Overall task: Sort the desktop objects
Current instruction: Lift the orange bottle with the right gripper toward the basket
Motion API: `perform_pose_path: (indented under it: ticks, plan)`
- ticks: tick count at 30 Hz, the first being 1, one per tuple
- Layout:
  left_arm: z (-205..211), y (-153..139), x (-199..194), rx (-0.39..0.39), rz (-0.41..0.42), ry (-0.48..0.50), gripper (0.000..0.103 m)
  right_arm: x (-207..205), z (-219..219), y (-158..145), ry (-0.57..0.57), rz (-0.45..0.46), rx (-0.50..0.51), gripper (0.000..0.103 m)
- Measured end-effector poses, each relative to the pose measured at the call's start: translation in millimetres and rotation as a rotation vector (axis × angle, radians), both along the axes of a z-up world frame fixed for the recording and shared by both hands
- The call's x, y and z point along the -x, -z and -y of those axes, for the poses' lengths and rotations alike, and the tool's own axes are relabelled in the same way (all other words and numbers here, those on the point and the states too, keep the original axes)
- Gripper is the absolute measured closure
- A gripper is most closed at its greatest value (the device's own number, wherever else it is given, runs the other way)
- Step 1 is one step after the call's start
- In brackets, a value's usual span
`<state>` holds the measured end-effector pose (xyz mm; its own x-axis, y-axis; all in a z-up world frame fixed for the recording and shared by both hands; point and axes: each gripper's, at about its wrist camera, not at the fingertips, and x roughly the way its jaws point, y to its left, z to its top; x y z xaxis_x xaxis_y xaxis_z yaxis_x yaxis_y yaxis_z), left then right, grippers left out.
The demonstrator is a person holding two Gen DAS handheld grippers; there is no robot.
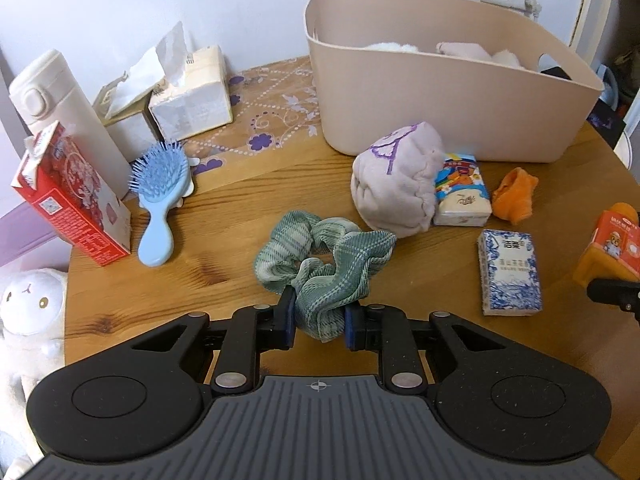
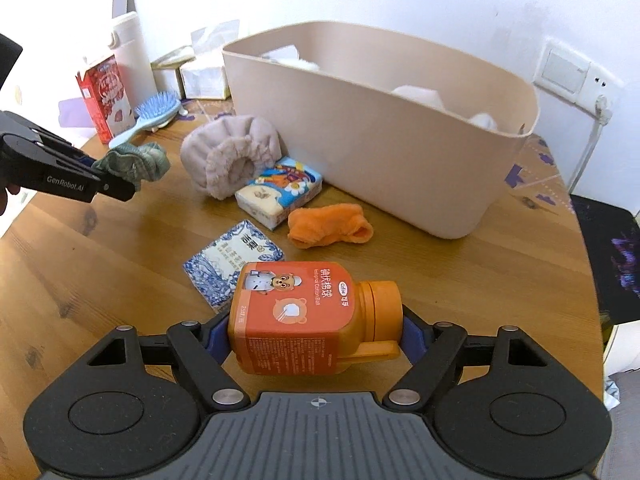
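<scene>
Woven green cloth on the scrunchie (image 1: pixel 324 268), ribbed and soft. The table (image 1: pixel 200 216) is varnished wood with a low sheen. At upper right the bin (image 1: pixel 440 104) is smooth matt plastic. The bottle (image 2: pixel 296 312) is orange plastic (its paper label glossy), and the brush (image 1: pixel 160 196) shiny blue plastic.

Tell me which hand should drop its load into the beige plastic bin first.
Right, probably. The right gripper holds the orange cotton-ball bottle with the beige plastic bin directly ahead. The left gripper, shut on the green fabric scrunchie, has the pink plush cap in between.
</scene>
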<state>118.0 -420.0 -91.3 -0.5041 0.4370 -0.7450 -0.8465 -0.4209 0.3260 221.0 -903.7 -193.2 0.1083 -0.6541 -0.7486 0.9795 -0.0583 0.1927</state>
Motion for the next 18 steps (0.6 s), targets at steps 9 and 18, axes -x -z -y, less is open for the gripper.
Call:
perform_pose_path:
  ticks: [9,18]
  plan:
    - [10.2,-16.7,-14.1,-0.035,-0.008,0.061,0.081,-0.3,-18.1,-20.2,0.032,-0.022,0.039,0.024]
    - [4.8,-37.2,-29.4,-0.081,-0.035,0.153,0.081,12.1,-23.8,-37.7,0.070,-0.057,0.074,0.024]
